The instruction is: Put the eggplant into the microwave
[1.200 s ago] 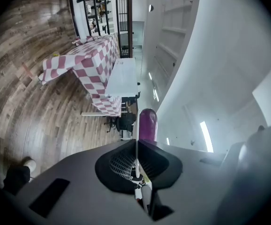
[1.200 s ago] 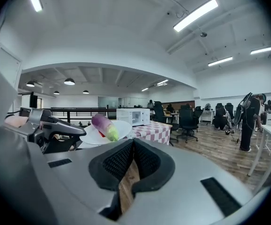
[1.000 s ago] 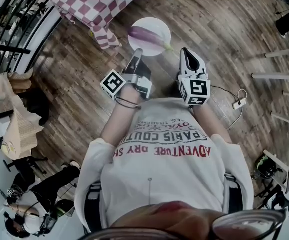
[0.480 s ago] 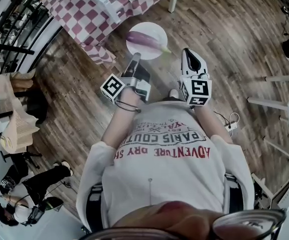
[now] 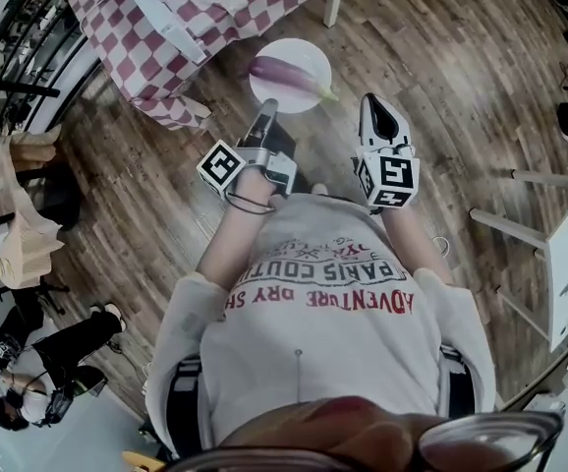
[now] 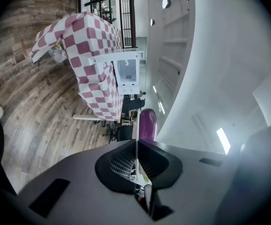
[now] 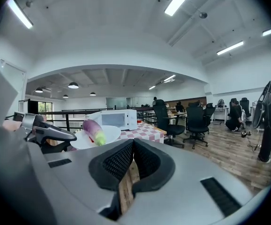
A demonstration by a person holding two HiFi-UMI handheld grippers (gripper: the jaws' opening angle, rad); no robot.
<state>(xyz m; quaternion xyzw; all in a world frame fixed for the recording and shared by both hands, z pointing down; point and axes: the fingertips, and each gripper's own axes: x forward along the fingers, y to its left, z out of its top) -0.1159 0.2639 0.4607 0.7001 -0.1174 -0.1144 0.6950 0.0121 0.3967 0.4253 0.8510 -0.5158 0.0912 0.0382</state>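
The eggplant (image 5: 284, 69) is being borne on a white plate (image 5: 296, 51) clamped at its rim by the left gripper (image 5: 268, 107), apart from the microwave (image 7: 119, 119), while the right gripper (image 5: 372, 100) is being held empty, jaws together.

Microwave (image 7: 113, 120) on checkered-cloth table (image 7: 142, 133) (wood floor (image 7: 229, 149) beneath)

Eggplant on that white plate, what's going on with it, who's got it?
A person has a gripper in each hand. The left gripper is clamped on the rim of the plate, with the eggplant lying on it, out above the wood floor. The right gripper is shut and holds nothing. The microwave sits ahead on the checkered table, so the eggplant is not in it yet.
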